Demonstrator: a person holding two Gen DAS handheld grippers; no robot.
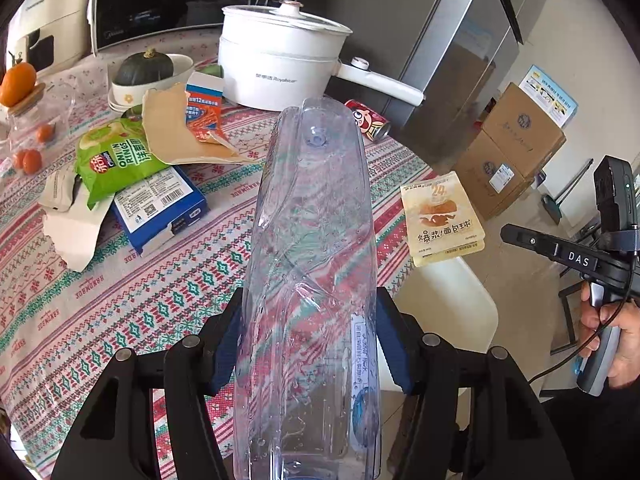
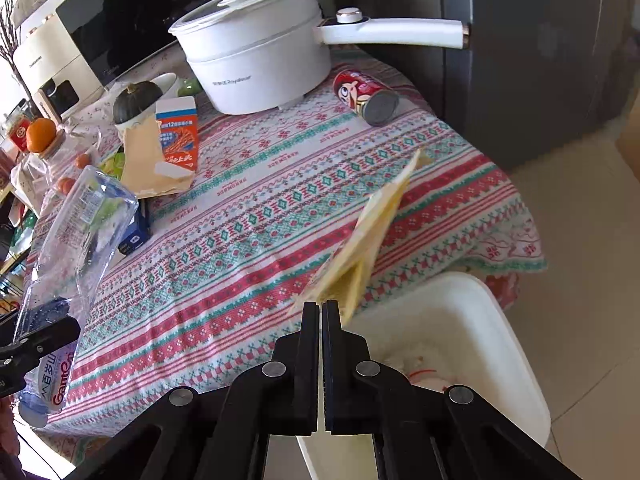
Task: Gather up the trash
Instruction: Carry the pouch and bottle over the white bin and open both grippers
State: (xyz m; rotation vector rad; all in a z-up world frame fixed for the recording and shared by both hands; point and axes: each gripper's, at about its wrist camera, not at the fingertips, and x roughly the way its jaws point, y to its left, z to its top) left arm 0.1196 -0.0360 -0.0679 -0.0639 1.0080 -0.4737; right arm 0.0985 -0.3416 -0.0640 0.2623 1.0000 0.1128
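The left gripper clamps a clear, crushed plastic bottle between its blue pads, jaws set wide around the bottle's body; the bottle sticks up and fwd, base end away from the camera. In the right wrist view the same bottle shows at the left edge, tilted, label end low, above the table edge.

The right gripper has its jaws pinched fully together on the corner of a yellow snack wrapper (a bread-snack pack w/ a burger picture, seen face-on from the left wrist view). The wrapper hangs in the air off the table's edge, above a white bin that stands on the floor just beside the table. A hand grips that gripper's handle.

Further out, on the patterned tablecloth: a red can lying on its side nr the far edge, a white electric pot w/ lid and long handle, a green onion-rings bag, a blue box, torn brown paper and an orange-and-white carton. A dark squash sits in a bowl behind these.
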